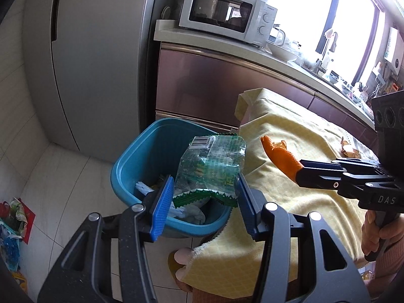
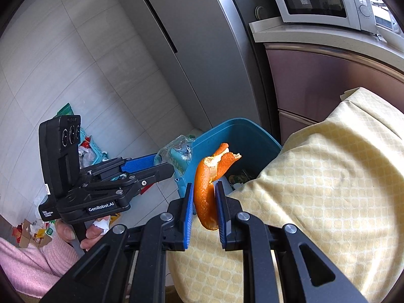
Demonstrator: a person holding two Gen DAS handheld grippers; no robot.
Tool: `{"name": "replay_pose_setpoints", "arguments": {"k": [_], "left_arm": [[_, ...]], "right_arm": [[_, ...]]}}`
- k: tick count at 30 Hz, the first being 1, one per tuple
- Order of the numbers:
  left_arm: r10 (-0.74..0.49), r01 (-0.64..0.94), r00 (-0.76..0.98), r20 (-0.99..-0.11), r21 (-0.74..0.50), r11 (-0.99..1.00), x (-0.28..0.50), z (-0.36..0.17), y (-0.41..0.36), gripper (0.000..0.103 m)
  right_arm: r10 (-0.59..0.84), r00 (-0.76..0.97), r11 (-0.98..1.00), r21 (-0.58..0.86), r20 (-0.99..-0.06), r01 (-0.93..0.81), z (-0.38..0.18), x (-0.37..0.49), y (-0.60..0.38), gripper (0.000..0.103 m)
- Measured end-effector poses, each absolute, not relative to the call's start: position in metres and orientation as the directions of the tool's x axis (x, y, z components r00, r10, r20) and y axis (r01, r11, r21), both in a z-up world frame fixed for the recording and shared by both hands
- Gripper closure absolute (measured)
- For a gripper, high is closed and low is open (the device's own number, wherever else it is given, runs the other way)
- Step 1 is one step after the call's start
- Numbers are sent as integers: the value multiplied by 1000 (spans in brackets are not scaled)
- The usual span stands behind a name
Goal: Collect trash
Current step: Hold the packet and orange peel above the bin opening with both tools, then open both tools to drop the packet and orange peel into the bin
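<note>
My left gripper (image 1: 204,197) is shut on a clear plastic wrapper (image 1: 214,161) with green print and a barcode, and holds it over the blue bin (image 1: 131,166). The bin stands on the floor against the yellow-clothed table (image 1: 290,202) and has several pieces of trash inside. In the right wrist view my right gripper (image 2: 204,192) is shut on a curled orange peel (image 2: 204,176), just above the table's edge and close to the bin (image 2: 242,131). The same peel (image 1: 280,156) shows in the left wrist view, right of the wrapper. The left gripper (image 2: 161,162) and its wrapper (image 2: 176,149) appear left of the bin.
A grey fridge (image 1: 88,63) stands behind the bin, and a microwave (image 1: 222,12) sits on the counter. More scraps (image 1: 351,149) lie on the table at the right. Loose packaging (image 1: 12,222) litters the floor at the left. A slippered foot (image 1: 179,260) is under the table's edge.
</note>
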State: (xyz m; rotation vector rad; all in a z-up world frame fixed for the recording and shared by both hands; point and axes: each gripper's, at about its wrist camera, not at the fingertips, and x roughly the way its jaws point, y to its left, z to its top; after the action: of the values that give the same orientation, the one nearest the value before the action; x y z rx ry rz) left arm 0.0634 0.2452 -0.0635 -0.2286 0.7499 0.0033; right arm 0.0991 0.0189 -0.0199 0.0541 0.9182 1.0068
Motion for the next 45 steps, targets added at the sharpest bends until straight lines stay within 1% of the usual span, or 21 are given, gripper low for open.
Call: {"name": "replay_pose_setpoints", "arguments": {"k": [25,45], "left_arm": [[-47,-132,713,-699,-200,971,83,-79,255,54],[-31,-165,673,-739,-191,968,110,-101,261,54]], "right_arm": [[717,157,559,425,-679,-712,-37,124,57,87],[676,143,589,413,-723,-694,-53,133,78,87]]}}
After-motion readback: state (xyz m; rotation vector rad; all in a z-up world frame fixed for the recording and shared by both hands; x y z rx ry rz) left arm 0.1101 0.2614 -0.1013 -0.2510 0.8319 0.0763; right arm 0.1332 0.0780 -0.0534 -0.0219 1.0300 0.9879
